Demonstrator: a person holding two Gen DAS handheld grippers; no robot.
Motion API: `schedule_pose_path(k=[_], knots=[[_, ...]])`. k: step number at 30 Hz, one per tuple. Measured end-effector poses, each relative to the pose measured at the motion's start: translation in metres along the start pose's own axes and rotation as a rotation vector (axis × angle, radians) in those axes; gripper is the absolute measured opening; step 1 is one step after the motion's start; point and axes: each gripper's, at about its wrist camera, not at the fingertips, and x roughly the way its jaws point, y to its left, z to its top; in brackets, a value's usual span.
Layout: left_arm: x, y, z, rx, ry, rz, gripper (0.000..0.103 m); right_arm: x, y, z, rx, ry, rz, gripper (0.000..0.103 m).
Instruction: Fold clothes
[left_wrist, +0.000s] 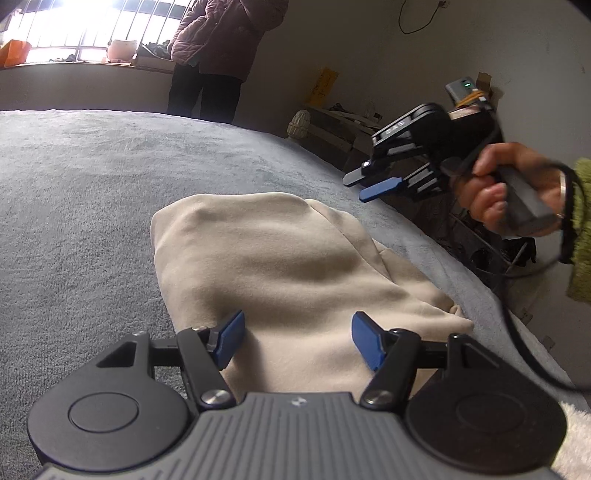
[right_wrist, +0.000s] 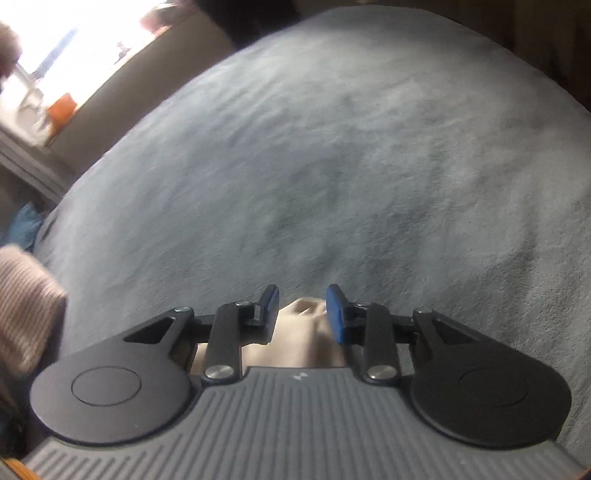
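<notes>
Left hand-held gripper (left_wrist: 297, 334), pads spread, hovers over the folded beige fleece garment (left_wrist: 280, 266) on the grey plush bed (left_wrist: 74, 184); right hand-held gripper (left_wrist: 364, 186) at two o'clock, slightly parted, empty, seemingly clearing away.

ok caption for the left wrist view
Open left hand-held gripper over a folded beige cloth garment on grey fleece bedding.

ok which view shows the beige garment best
The left wrist view: the beige garment lies folded on the grey blanket, nearly whole, between the open left gripper fingers. The right wrist view catches only a blurred sliver below the right gripper.
</notes>
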Motion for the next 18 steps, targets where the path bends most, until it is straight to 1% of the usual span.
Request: schedule_pose_path(k=[1,3,5,7,8,9,10,11,13,14,17,18], knots=[[0.000,0.000,0.000,0.003,0.001,0.003,0.066,-0.008,0.009,-0.009,-0.064,0.016,0.039,0.028],[0.001,-0.002,0.000,0.010,0.004,0.011,0.066,-0.018,0.019,-0.033,-0.185,0.049,0.091,0.027],[0.001,-0.005,0.001,0.029,0.011,0.023,0.066,-0.018,0.019,-0.059,-0.271,0.083,0.087,0.027],[0.003,-0.011,0.001,0.060,0.020,0.037,0.067,-0.008,0.011,-0.079,-0.328,0.123,-0.081,0.027],[0.004,-0.013,0.002,0.075,0.025,0.043,0.069,-0.005,0.007,-0.086,-0.351,0.124,-0.185,0.024],[0.004,-0.015,0.003,0.086,0.030,0.050,0.069,-0.008,0.005,-0.091,-0.352,0.107,-0.240,0.020],[0.004,-0.016,0.004,0.090,0.035,0.056,0.069,-0.015,0.007,-0.094,-0.351,0.073,-0.244,0.021],[0.004,-0.017,0.006,0.090,0.041,0.059,0.068,-0.027,0.014,-0.098,-0.377,0.032,-0.218,0.022],[0.000,-0.017,0.010,0.093,0.044,0.077,0.067,-0.053,0.031,-0.106,-0.435,-0.051,-0.157,0.022],[-0.003,-0.017,0.012,0.095,0.044,0.090,0.067,-0.063,0.038,-0.111,-0.467,-0.068,-0.119,0.022],[-0.010,-0.018,0.017,0.112,0.066,0.134,0.067,-0.072,0.047,-0.130,-0.592,-0.035,-0.016,0.022],[-0.012,-0.018,0.016,0.115,0.083,0.142,0.067,-0.071,0.047,-0.138,-0.624,-0.013,-0.003,0.022]])
